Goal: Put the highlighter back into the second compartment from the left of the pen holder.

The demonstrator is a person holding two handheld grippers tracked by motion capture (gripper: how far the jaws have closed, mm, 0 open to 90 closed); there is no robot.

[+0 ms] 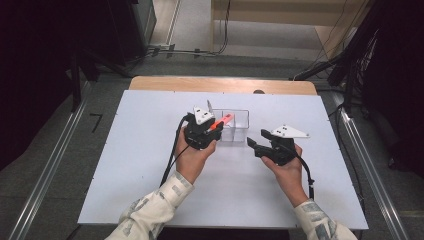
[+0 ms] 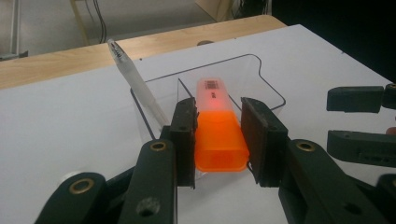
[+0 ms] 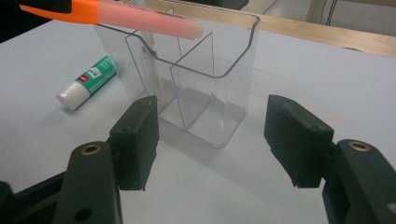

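An orange highlighter (image 2: 219, 135) is clamped between the jaws of my left gripper (image 2: 218, 116), tip pointing ahead over a clear divided container (image 2: 261, 70). In the high view the left gripper (image 1: 216, 131) holds the highlighter (image 1: 223, 121) at the container's (image 1: 237, 125) left rim. A white pen (image 2: 135, 81) leans inside the container. My right gripper (image 3: 215, 126) is open, with the container (image 3: 201, 70) just beyond its jaws, apart from them. The highlighter (image 3: 140, 18) hangs above the container's near wall. The right gripper (image 1: 256, 141) sits to the container's right.
A green and white glue stick (image 3: 88, 81) lies on the white table top (image 1: 150, 165) beside the container. A wooden strip (image 1: 225, 85) runs along the far edge. Black stands and cables surround the table.
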